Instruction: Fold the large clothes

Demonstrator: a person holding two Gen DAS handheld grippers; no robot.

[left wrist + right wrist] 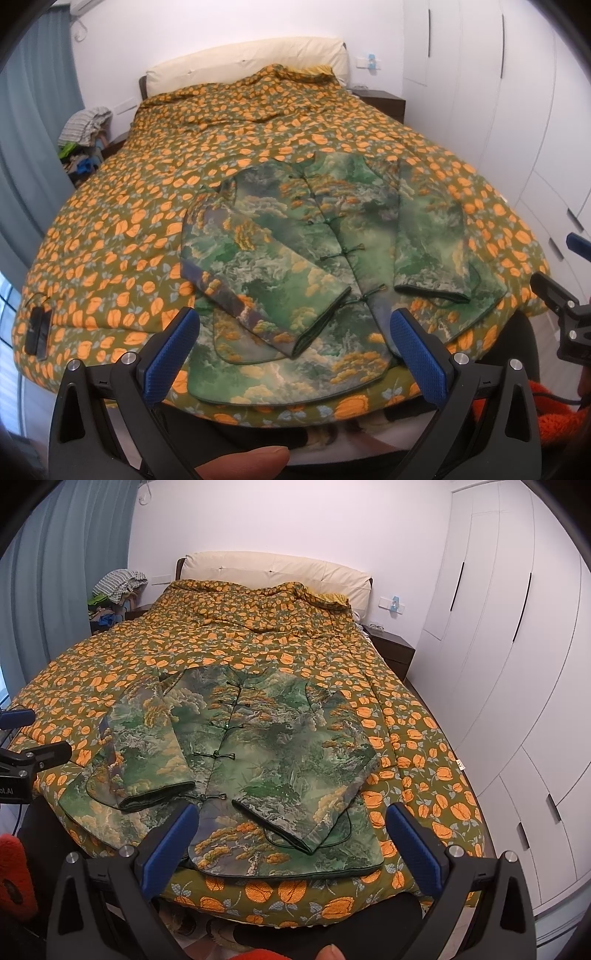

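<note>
A green landscape-print jacket (314,251) with knot buttons lies face up at the foot of the bed, both sleeves folded in over its front. It also shows in the right wrist view (273,753). My left gripper (295,332) is open and empty, hovering above the jacket's hem near the left sleeve cuff (321,321). My right gripper (291,827) is open and empty, above the hem near the right sleeve cuff (280,823). The right gripper also shows at the right edge of the left wrist view (561,306).
The bed is covered by an orange-leaf quilt (184,155) with a cream headboard (251,59). A black object (37,328) lies on the quilt at the left edge. White wardrobes (517,664) stand at right, a pile of clothes (114,587) at left by the curtain.
</note>
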